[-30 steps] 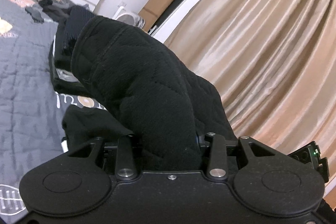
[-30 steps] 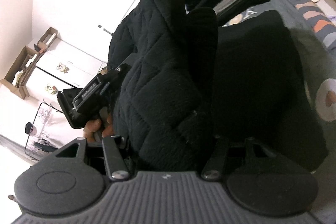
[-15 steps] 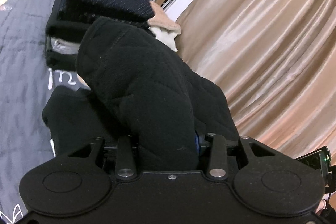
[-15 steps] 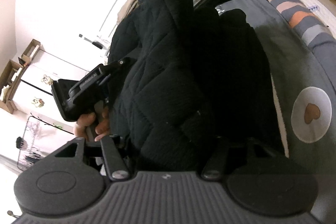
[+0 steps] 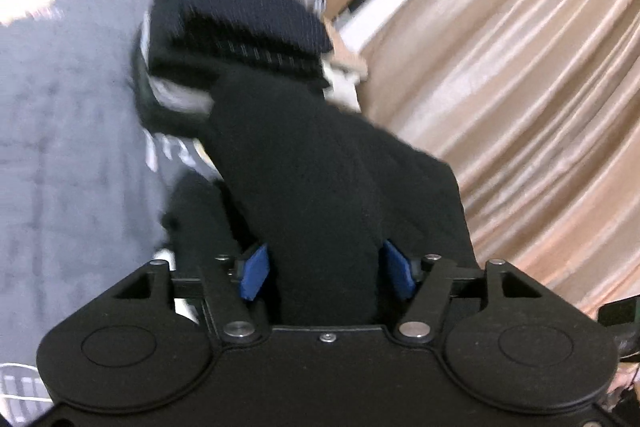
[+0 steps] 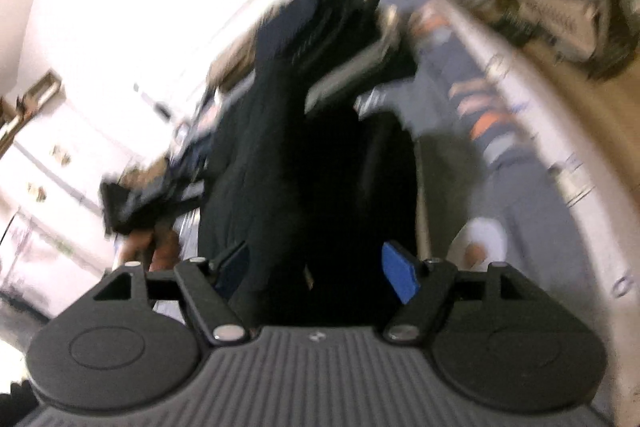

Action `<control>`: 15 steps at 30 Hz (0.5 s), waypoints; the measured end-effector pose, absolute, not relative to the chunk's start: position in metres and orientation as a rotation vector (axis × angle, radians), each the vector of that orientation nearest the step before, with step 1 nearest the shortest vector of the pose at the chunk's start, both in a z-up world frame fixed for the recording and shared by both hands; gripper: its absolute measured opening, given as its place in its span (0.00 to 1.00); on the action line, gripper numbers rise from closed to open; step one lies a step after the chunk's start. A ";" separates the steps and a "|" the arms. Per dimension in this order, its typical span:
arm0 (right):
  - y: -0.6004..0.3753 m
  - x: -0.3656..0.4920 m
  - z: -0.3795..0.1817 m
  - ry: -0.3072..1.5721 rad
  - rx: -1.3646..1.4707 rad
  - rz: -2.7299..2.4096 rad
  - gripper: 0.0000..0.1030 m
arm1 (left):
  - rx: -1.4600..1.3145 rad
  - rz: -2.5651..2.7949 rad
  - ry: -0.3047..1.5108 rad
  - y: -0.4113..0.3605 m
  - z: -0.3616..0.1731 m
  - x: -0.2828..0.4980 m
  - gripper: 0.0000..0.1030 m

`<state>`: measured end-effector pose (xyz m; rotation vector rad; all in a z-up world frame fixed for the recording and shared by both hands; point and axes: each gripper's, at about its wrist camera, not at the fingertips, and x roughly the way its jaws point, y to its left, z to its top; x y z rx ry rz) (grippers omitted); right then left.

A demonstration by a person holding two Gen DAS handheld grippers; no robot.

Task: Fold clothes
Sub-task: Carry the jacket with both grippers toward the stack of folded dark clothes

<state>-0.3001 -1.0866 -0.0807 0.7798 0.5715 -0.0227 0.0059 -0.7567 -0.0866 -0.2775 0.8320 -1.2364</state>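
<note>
Both jaws stand parted around the black quilted garment [image 5: 320, 187]: left gripper [image 5: 326, 269], right gripper [image 6: 316, 267]. Only the left view shows the beige curtain [image 5: 520, 87], at right.

Black garment [image 5: 320, 187], grey bedspread [image 5: 72, 147], tan curtain [image 5: 520, 87], seemingly striped navy pile [image 5: 248, 23].

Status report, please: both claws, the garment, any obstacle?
Left claw open, black jacket loose between blue pads. Right claw open, jacket between its pads too. Folded stack just behind on bed. View blurred; nothing else in the way.
</note>
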 end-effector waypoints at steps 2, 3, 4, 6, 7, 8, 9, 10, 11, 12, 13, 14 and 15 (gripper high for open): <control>-1.082 -0.301 -0.073 0.520 0.770 0.008 0.71 | -0.298 -1.217 0.780 -0.737 -0.077 0.004 0.62; -1.077 -0.299 -0.069 0.496 0.764 0.036 0.72 | -0.316 -1.211 0.763 -0.728 -0.072 0.004 0.62; -1.072 -0.297 -0.065 0.472 0.758 0.063 0.72 | -0.343 -1.219 0.758 -0.721 -0.067 0.004 0.62; -1.061 -0.290 -0.061 0.434 0.746 0.126 0.72 | -0.378 -1.266 0.759 -0.720 -0.060 0.003 0.65; -1.056 -0.284 -0.062 0.431 0.741 0.145 0.72 | -0.392 -1.297 0.761 -0.721 -0.055 0.000 0.68; -1.053 -0.276 -0.066 0.446 0.739 0.154 0.72 | -0.403 -1.324 0.758 -0.725 -0.052 -0.003 0.72; -1.050 -0.268 -0.070 0.461 0.737 0.162 0.72 | -0.410 -1.347 0.758 -0.730 -0.050 -0.006 0.74; -1.047 -0.261 -0.075 0.477 0.735 0.168 0.72 | -0.416 -1.373 0.766 -0.737 -0.049 -0.009 0.74; -1.046 -0.256 -0.084 0.501 0.736 0.155 0.72 | -0.418 -1.392 0.782 -0.746 -0.052 -0.011 0.74; -1.045 -0.251 -0.091 0.522 0.736 0.143 0.72 | -0.419 -1.410 0.798 -0.756 -0.055 -0.013 0.74; -1.044 -0.252 -0.094 0.523 0.727 0.137 0.72 | -0.420 -1.428 0.815 -0.766 -0.058 -0.015 0.74; -1.043 -0.253 -0.096 0.525 0.718 0.131 0.73 | -0.422 -1.447 0.832 -0.777 -0.061 -0.017 0.74; -1.042 -0.254 -0.098 0.527 0.710 0.125 0.73 | -0.424 -1.466 0.850 -0.788 -0.064 -0.020 0.74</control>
